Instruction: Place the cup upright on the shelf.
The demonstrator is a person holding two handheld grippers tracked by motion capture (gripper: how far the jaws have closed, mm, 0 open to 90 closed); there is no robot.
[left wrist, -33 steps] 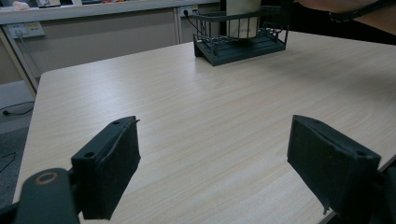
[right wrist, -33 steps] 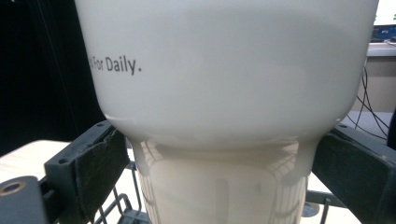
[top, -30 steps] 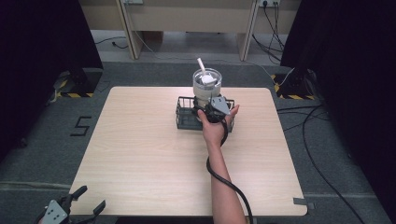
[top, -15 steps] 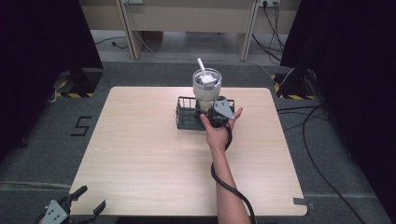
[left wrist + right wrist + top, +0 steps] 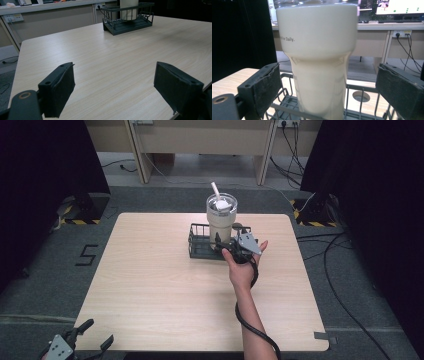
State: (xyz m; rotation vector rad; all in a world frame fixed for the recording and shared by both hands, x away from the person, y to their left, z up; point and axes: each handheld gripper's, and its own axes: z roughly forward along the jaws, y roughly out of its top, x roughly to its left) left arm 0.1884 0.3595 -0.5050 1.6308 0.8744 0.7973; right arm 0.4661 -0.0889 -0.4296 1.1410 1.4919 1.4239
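Table (image 5: 165, 285): pale wood, bare apart from the basket at its far middle.
Basket (image 5: 200, 245): dark wire, unmoved over the last second; the cup stands upright inside it.
Cup (image 5: 221, 220): cream tumbler with a clear lid and a straw (image 5: 215, 189), same spot as a second ago.
Right gripper (image 5: 231, 246): has crept forward and a little left toward the cup since a second ago; now at the basket's near right corner. In the right gripper view the cup (image 5: 317, 57) sits between the pads (image 5: 265, 85), jaws spread wide, touching nothing.
Left gripper (image 5: 90, 340): idle below the table's near left corner, as before; jaws apart, holding nothing.
Meaning: the approach looks nearly finished; closing on the cup's narrow lower body seems the next call.
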